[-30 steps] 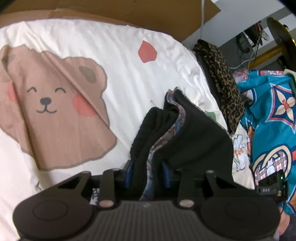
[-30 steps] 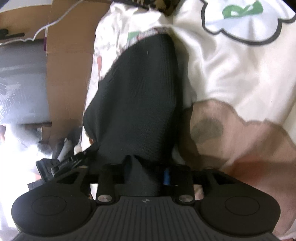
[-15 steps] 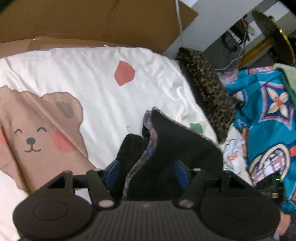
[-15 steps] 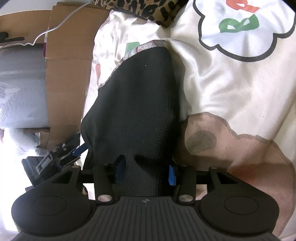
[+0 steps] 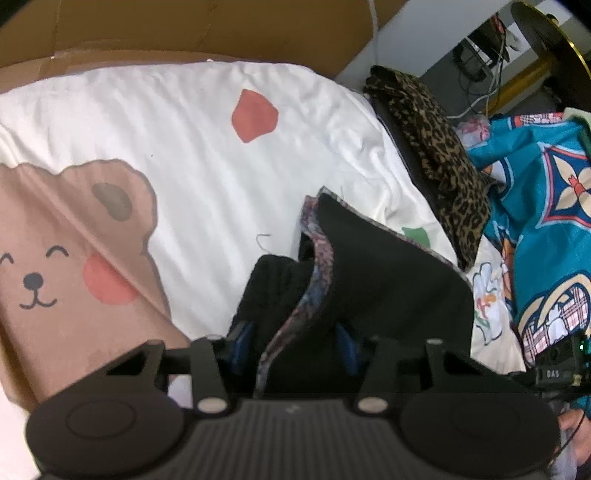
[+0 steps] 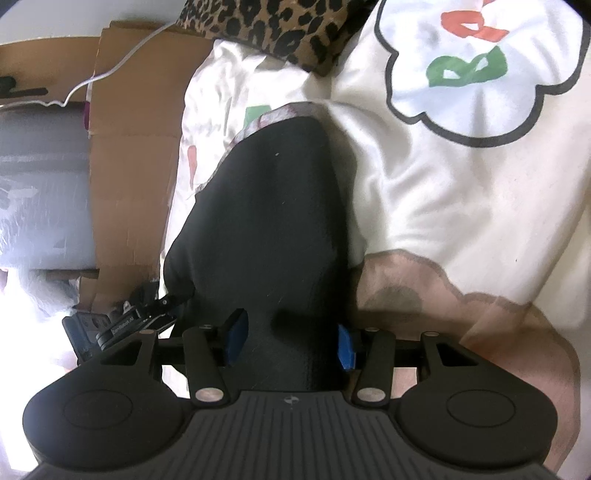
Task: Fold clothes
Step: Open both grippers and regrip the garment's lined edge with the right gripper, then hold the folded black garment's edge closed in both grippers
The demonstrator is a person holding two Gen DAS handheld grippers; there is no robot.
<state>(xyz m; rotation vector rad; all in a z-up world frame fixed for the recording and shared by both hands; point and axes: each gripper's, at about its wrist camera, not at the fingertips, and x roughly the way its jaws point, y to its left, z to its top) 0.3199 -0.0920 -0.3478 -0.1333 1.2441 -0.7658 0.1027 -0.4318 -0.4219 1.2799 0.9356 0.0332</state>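
A cream sheet (image 5: 207,155) printed with a brown smiling bear (image 5: 74,251) covers the bed, cardboard (image 5: 184,26) propped along its far edge. Left of centre in the left wrist view, the left hand-held gripper (image 5: 293,345) has its blue pads spread apart, the folded black garment (image 5: 388,288) lying loose between them with its patterned lining (image 5: 317,266) showing along the fold. The garment rests on the sheet, near the bed's right edge. Just beyond it lies a leopard-print cloth (image 5: 439,147), and farther right a turquoise patterned fabric (image 5: 535,221) is heaped.

In the right wrist view, cardboard (image 6: 129,166) stands at the left, with the left hand-held gripper (image 6: 125,321) partly visible at the garment's lower left edge. At centre, the black garment (image 6: 266,229) stretches forward over the sheet (image 6: 424,192). The right hand-held gripper (image 6: 291,341) is likewise released, its blue pads standing off either side of the cloth. To the right, a flower print (image 6: 480,66) with red and green shapes marks the sheet.
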